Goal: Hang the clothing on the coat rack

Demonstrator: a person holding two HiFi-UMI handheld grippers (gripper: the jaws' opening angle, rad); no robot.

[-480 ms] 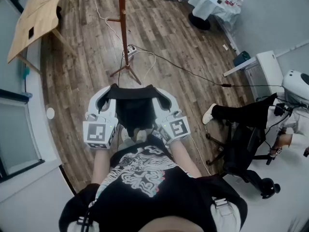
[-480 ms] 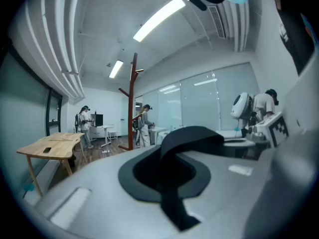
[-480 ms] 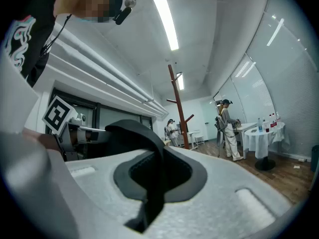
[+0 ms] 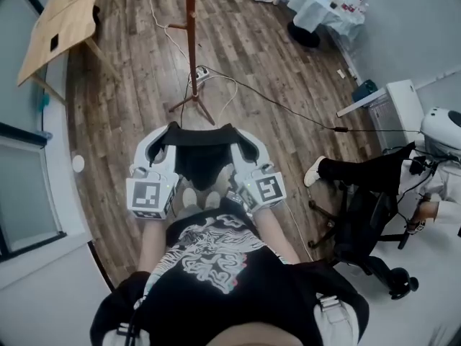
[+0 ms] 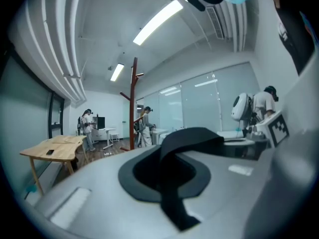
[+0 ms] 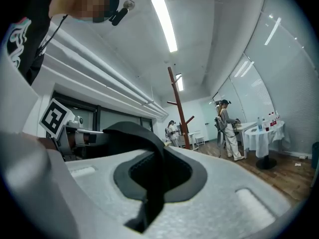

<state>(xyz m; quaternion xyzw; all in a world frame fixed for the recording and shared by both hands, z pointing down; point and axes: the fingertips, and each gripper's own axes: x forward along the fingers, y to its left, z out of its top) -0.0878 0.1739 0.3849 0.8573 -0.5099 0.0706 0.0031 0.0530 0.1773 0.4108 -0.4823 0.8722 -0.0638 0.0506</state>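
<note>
The left gripper (image 4: 164,139) and the right gripper (image 4: 241,141) are each clamped on the black garment (image 4: 204,161), which is held stretched between them at frame centre. The coat rack (image 4: 191,42) is seen at top centre.

Filling the lower half of the frame, the left gripper (image 5: 167,176) has its jaws closed on a fold of black garment (image 5: 192,136) at centre, while behind it a reddish-brown coat rack (image 5: 133,103) stands upright left of centre, a wooden table (image 5: 55,148) at lower left.
</note>
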